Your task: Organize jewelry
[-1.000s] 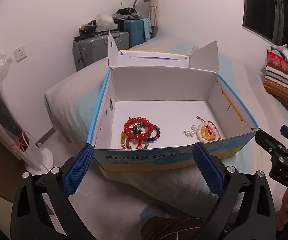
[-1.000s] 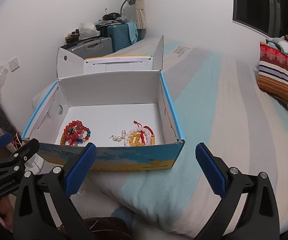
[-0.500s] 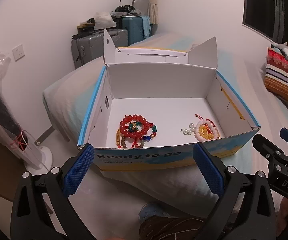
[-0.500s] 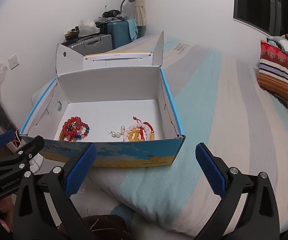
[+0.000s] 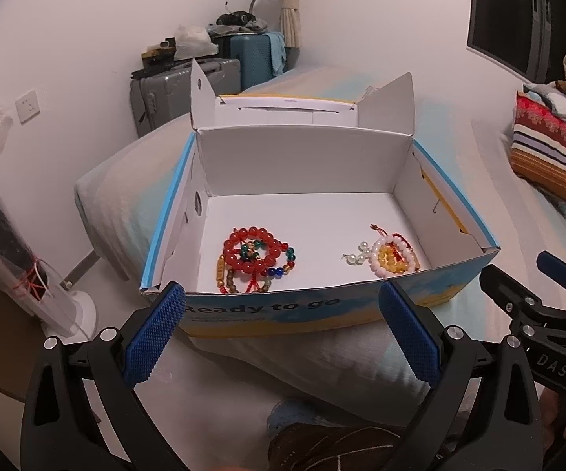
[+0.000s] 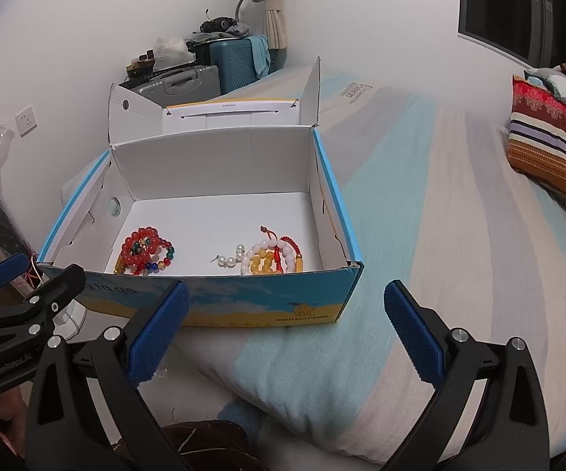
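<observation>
An open white cardboard box with a blue printed front stands on the bed; it also shows in the right wrist view. Inside on the left lies a pile of red and mixed bead bracelets. On the right lies a pile of white, yellow and red bracelets with pearl earrings. My left gripper is open and empty, just in front of the box. My right gripper is open and empty, in front of the box's right corner.
The bed has a striped light-blue and grey cover. A striped pillow lies at the far right. Suitcases stand against the far wall. A fan base stands on the floor at the left.
Both grippers have risen and tilted a little, so the box sits lower in view and more of its floor shows. The jewelry has not moved.
</observation>
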`<state>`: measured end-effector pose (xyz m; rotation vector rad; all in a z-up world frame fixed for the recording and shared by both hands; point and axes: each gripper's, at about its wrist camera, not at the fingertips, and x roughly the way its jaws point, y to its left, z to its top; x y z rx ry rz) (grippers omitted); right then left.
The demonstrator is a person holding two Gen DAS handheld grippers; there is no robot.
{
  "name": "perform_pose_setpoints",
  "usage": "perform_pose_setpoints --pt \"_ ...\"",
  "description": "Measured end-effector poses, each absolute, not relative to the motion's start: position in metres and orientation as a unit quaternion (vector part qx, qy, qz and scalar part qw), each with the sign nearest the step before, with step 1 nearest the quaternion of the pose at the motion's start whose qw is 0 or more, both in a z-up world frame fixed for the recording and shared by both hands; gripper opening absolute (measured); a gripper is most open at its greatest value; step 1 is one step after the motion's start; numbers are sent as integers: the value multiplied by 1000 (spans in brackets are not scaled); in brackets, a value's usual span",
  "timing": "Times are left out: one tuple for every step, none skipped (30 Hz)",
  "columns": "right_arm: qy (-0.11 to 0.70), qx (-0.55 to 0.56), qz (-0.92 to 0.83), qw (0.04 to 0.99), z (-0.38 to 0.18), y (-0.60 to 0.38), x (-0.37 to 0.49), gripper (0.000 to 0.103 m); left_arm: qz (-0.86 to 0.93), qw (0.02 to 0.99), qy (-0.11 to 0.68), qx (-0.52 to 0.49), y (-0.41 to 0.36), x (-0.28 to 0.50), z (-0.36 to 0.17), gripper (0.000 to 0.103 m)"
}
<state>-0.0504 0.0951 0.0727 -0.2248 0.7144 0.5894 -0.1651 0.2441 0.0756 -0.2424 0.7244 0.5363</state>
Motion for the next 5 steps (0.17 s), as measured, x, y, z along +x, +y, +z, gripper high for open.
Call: perform_pose_setpoints --pt "344 -108 284 888 73 95 -50 95 261 894 347 -114 243 -165 76 97" --pt "344 -108 284 888 72 95 -51 95 264 893 346 -112 242 -166 76 97" --pt "344 -108 284 888 72 95 -51 95 268 892 347 -110 241 -166 75 97" --pt "344 -108 284 888 72 95 -51 95 271 890 349 -110 241 -165 75 97" --pt "344 -108 284 888 72 95 -50 95 272 889 351 -111 242 -165 74 97"
